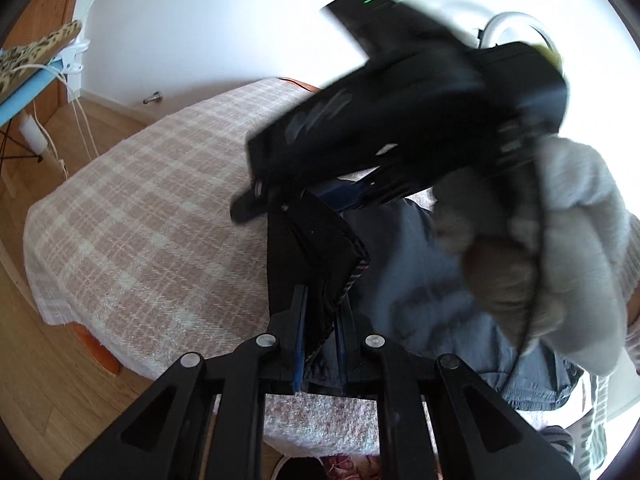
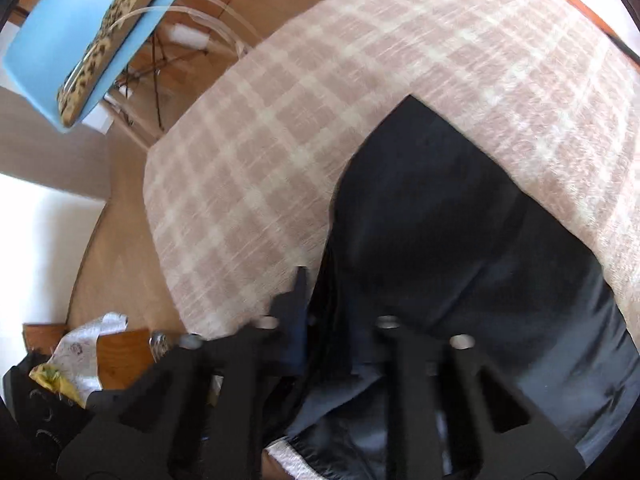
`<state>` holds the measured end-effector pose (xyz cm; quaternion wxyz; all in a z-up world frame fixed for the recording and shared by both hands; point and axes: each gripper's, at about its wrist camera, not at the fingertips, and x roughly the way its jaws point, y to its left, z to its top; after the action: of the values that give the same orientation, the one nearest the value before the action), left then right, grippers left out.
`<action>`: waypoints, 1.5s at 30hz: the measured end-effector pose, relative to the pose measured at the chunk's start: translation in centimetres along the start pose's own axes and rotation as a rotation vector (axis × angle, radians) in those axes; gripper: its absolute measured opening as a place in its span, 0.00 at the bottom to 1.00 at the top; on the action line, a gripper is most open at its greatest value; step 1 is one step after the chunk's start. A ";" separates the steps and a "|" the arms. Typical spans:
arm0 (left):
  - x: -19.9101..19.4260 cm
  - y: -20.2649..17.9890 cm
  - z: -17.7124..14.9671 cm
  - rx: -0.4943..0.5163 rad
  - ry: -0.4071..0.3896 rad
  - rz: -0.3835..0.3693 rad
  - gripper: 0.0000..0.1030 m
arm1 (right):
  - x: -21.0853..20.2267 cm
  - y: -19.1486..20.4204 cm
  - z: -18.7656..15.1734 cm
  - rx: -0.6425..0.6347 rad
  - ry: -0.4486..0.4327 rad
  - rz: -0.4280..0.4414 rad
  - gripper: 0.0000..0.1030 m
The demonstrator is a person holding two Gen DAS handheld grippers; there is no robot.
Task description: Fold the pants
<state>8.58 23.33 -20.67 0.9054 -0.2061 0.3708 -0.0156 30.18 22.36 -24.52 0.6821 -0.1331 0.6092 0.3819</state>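
Left wrist view — black pants (image 1: 316,248) are pinched in the left gripper (image 1: 322,344) above the plaid blanket (image 1: 140,220); the right gripper (image 2: 336,344) is clamped on them too.

The matte black plastic left gripper (image 1: 322,340) has angular linkage arms with triangular cut-outs, round silver pivot screws and blue-padded fingers (image 1: 299,344). The blurred black right gripper (image 1: 400,120) carries a small green light on top. A fuzzy white knitted sleeve (image 1: 580,248) covers the person's arm.
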 end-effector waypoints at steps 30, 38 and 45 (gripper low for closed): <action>0.7 -7.6 -0.7 0.209 -0.055 0.035 0.08 | -5.8 -3.8 -1.2 0.066 -0.081 0.034 0.06; 0.6 -11.0 -0.2 0.246 -0.051 -0.041 0.05 | -11.7 -9.6 -6.2 0.172 -0.218 0.067 0.04; 0.9 -17.3 0.1 0.323 -0.034 -0.155 0.04 | -17.6 -14.7 -12.3 0.262 -0.333 0.048 0.04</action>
<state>11.44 7.37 -14.60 0.9290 -0.0864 0.3311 -0.1410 31.89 -1.82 -14.96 0.7755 0.0360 0.5356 0.3324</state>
